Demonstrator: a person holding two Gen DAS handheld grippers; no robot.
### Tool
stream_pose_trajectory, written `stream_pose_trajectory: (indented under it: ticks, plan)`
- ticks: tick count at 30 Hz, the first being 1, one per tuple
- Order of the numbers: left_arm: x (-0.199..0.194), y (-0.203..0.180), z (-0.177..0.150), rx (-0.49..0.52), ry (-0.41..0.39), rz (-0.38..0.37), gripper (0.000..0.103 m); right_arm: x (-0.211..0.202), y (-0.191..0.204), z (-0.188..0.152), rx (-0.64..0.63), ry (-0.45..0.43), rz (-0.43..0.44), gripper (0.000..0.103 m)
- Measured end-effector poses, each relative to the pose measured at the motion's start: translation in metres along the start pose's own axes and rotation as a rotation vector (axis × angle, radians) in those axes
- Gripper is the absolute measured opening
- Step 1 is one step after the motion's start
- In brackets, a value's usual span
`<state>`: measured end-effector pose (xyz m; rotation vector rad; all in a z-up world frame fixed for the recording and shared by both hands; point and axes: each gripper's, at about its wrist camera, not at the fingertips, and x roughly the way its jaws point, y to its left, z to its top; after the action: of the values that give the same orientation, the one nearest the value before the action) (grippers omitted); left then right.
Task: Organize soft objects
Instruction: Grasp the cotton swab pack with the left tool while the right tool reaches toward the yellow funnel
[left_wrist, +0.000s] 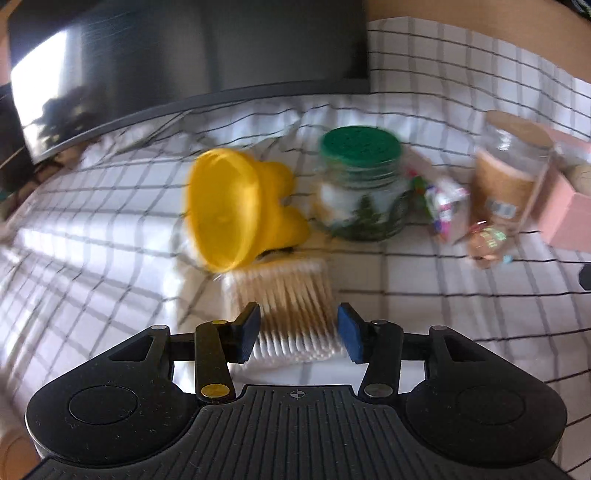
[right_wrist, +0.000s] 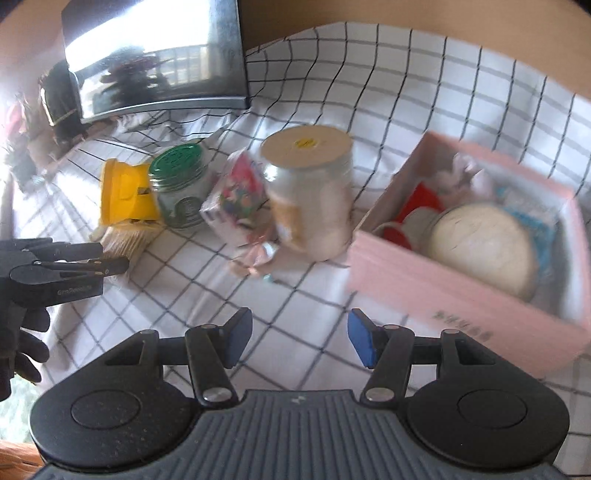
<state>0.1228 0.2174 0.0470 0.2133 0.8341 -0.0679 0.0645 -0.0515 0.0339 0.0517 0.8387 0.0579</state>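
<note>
A bundle of cotton swabs lies on the checked cloth, and my left gripper is open with one blue pad on each side of its near end. The swabs also show in the right wrist view, with the left gripper at them. My right gripper is open and empty above bare cloth. A pink box at the right holds a round cream soft object, a red item and a pale blue item. The views are blurred.
A yellow plastic holder lies on its side behind the swabs. Beside it stand a green-lidded glass jar, a small colourful packet and a tall cork-lidded jar. A dark monitor stands at the back.
</note>
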Motion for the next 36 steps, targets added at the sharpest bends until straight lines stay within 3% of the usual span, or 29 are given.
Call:
stream_pose_trajectory:
  ticks: [7,12,16,19,24,27,31,36]
  plan:
    - [-0.009,0.032,0.008,-0.076,-0.02,0.024,0.051,0.021,0.008,-0.015,0.038,0.057,0.082,0.057]
    - [0.006,0.033,0.014,-0.112,0.055,-0.087,0.05,0.025,0.011,-0.023,0.069,0.069,0.107,0.061]
    - [0.009,0.02,0.012,-0.065,0.047,-0.126,0.062,0.024,0.01,-0.025,0.105,0.055,0.114,0.066]
    - [0.011,0.013,0.014,-0.034,0.039,-0.145,0.063,0.024,0.013,-0.028,0.106,0.04,0.109,0.068]
    - [0.016,0.016,0.015,-0.017,0.022,-0.08,0.063,0.024,0.023,-0.032,0.079,0.029,0.087,0.079]
    - [0.023,0.02,0.022,-0.034,0.032,-0.091,0.067,0.026,0.028,-0.033,0.08,0.035,0.083,0.087]
    - [0.036,0.019,0.028,-0.026,0.059,-0.088,0.079,0.029,0.034,-0.033,0.065,0.048,0.08,0.096]
    - [0.043,0.028,0.028,-0.108,0.096,-0.121,0.081,0.031,0.042,-0.034,0.024,0.07,0.06,0.101]
